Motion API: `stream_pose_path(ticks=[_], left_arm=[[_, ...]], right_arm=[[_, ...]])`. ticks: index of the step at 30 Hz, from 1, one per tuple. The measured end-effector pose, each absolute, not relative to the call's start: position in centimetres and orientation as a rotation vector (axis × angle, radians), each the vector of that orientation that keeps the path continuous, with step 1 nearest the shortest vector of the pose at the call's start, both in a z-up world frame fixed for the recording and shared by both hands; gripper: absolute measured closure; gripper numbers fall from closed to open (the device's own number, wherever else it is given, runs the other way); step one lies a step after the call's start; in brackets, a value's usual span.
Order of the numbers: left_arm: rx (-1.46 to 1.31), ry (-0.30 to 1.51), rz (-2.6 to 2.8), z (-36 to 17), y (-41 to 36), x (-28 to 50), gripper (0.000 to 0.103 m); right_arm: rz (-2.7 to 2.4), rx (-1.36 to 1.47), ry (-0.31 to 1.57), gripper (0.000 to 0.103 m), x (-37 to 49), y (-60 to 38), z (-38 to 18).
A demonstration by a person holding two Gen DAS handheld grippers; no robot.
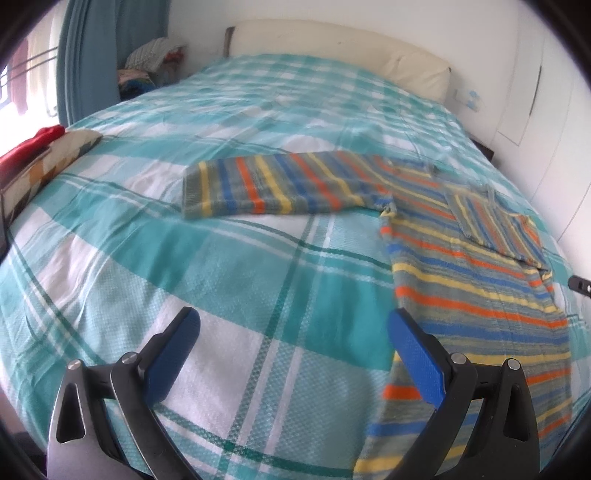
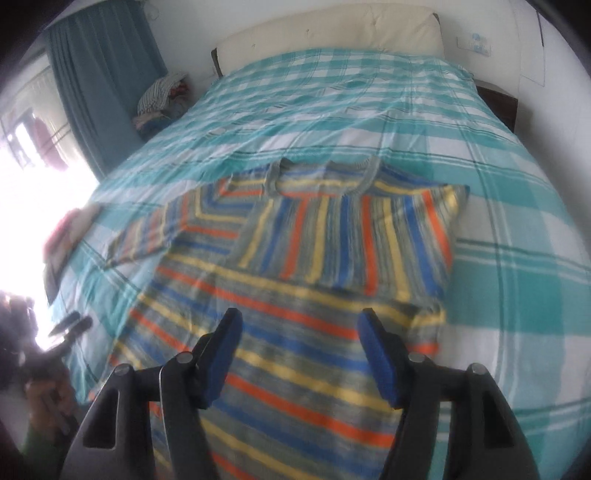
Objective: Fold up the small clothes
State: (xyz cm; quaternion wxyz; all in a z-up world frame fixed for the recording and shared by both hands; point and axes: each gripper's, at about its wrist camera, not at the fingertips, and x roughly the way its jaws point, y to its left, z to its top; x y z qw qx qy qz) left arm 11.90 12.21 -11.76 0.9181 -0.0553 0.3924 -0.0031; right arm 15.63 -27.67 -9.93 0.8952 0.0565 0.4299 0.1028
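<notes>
A small striped knit sweater (image 1: 476, 291), grey with orange, blue and yellow stripes, lies flat on the teal plaid bed cover (image 1: 207, 258). Its left sleeve (image 1: 280, 184) stretches out sideways. Its right sleeve (image 2: 354, 243) lies folded across the chest. My left gripper (image 1: 291, 332) is open and empty, above the cover by the sweater's left edge. My right gripper (image 2: 301, 332) is open and empty, above the sweater's body (image 2: 295, 369). The left gripper also shows in the right wrist view (image 2: 70, 325) at the far left.
A cream headboard (image 2: 332, 33) stands at the far end of the bed. A pile of clothes (image 2: 162, 99) sits by the teal curtain (image 2: 99, 74). A patterned cushion with a red item (image 1: 40, 151) lies at the bed's left edge.
</notes>
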Motion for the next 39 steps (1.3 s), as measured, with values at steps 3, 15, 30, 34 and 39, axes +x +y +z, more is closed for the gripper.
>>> stream_pose_path(ticks=[3, 15, 30, 34, 39], left_arm=[[-0.093, 0.813, -0.002, -12.0, 11.9, 11.9, 0.001], [-0.015, 0.797, 0.028, -12.3, 11.0, 11.3, 0.001], [-0.139, 0.868, 0.040, -14.7, 12.9, 12.1, 0.001], [-0.133, 0.871, 0.051, -15.4, 12.8, 12.1, 0.001], [-0.091, 0.867, 0.066, -15.9, 12.2, 12.1, 0.001]], right_arm=[[0.196, 0.110, 0.868, 0.039, 11.6, -27.8, -11.3], [0.083, 0.015, 0.780, 0.029, 3.6, -26.7, -13.2], [-0.169, -0.045, 0.726, 0.019, 1.8, -27.4, -14.2], [-0.257, -0.062, 0.745, 0.018, 1.5, -28.6, -14.2], [-0.317, -0.063, 0.788, 0.018, 1.4, -30.0, -14.4]])
